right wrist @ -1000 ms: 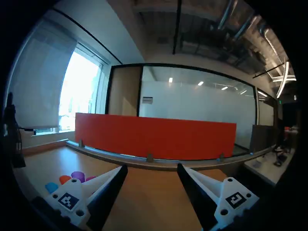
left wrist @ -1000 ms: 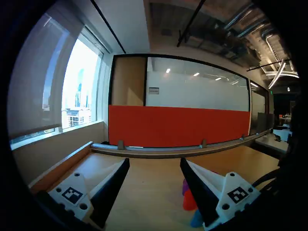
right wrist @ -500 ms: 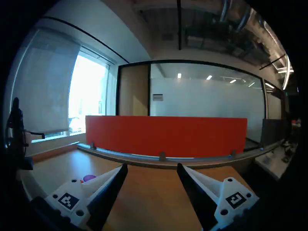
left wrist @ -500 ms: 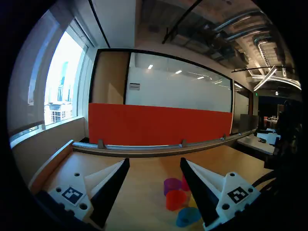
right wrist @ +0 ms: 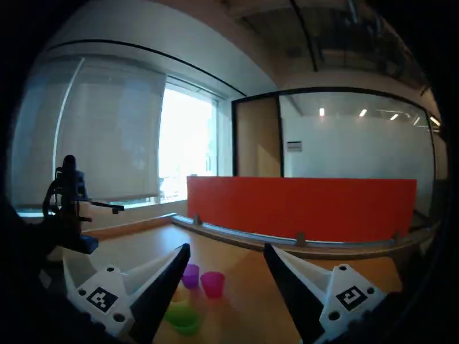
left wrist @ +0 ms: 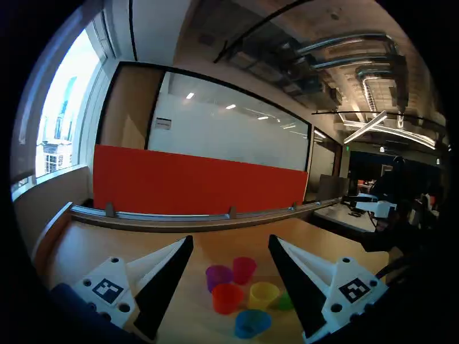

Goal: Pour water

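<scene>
Several small plastic cups stand in a cluster on the wooden table [left wrist: 86, 252]. In the left gripper view a purple cup [left wrist: 217, 276], a magenta cup [left wrist: 244, 268], an orange cup [left wrist: 228, 298], a yellow cup [left wrist: 263, 294], a blue cup [left wrist: 252, 323] and a green cup [left wrist: 285, 302] lie low between the fingers. My left gripper [left wrist: 229, 243] is open, above and short of them. My right gripper [right wrist: 225, 249] is open too. In its view the purple cup [right wrist: 190, 275], the magenta cup [right wrist: 213, 284] and the green cup [right wrist: 182, 318] sit by its left finger.
An orange divider panel [left wrist: 195, 186] on a metal rail closes the table's far edge. Windows run along the left wall [right wrist: 189, 143]. A dark device [right wrist: 69, 200] stands out at the left of the right gripper view. Other desks [left wrist: 350, 212] lie beyond at the right.
The left gripper view swung right and tipped down, bringing the whole cup cluster between its fingers. The right gripper view swung left, and the cups came in near its left finger.
</scene>
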